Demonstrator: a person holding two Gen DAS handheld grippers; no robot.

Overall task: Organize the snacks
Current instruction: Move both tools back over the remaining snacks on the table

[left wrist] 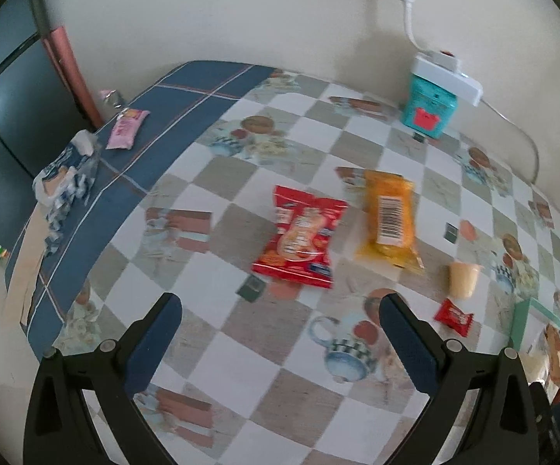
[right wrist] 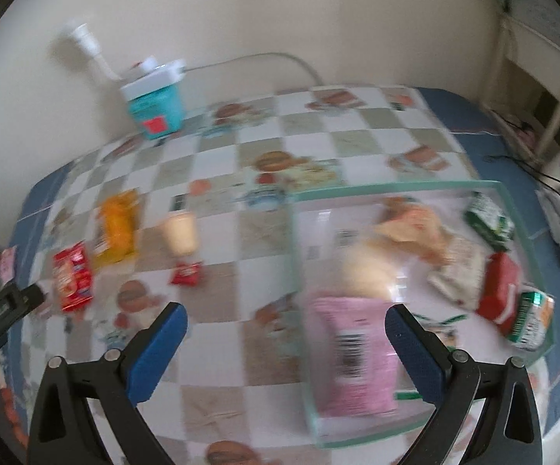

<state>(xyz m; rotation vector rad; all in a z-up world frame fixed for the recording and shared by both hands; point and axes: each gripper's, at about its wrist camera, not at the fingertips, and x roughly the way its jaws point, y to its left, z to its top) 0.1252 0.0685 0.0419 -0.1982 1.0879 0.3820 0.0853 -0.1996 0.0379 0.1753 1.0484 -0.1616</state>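
Nearest the left gripper [left wrist: 280,321], its blue-padded jaws stand spread wide with nothing between them, hovering over bare checked tablecloth [left wrist: 241,348]. Just ahead of the gap, slightly right of centre, lies the red snack bag [left wrist: 301,236], flat, its long axis running away from the claw and leaning a little left at the far end. Beside it to the right, close but apart, lies the orange snack packet [left wrist: 390,219], barcode up, its long axis also pointing away. Further right sit a small cream cup [left wrist: 464,279] and, nearer the claw, a small red candy wrapper [left wrist: 454,316].

The right gripper [right wrist: 285,329] is likewise spread and empty. It hangs at the near left corner of the clear glass-walled tray [right wrist: 299,263], with a pink packet [right wrist: 357,352] lying inside the tray by its right finger; motion blur hides detail there. Deeper in the tray lie tan, green and red packets. The loose snacks sit well to the left of this claw, so the left hand is judged the nearer one for the red bag, and a straight forward reach with the fingers closing across the bag's short width looks the likely move.

Room is generous: open cloth surrounds the red bag on the near and left sides; only the orange packet crowds its right edge. Far off, a teal box [left wrist: 429,106] under a white power strip [left wrist: 448,73] stands against the wall, and a pink wrapper [left wrist: 126,128] lies on the blue border by the left table edge.
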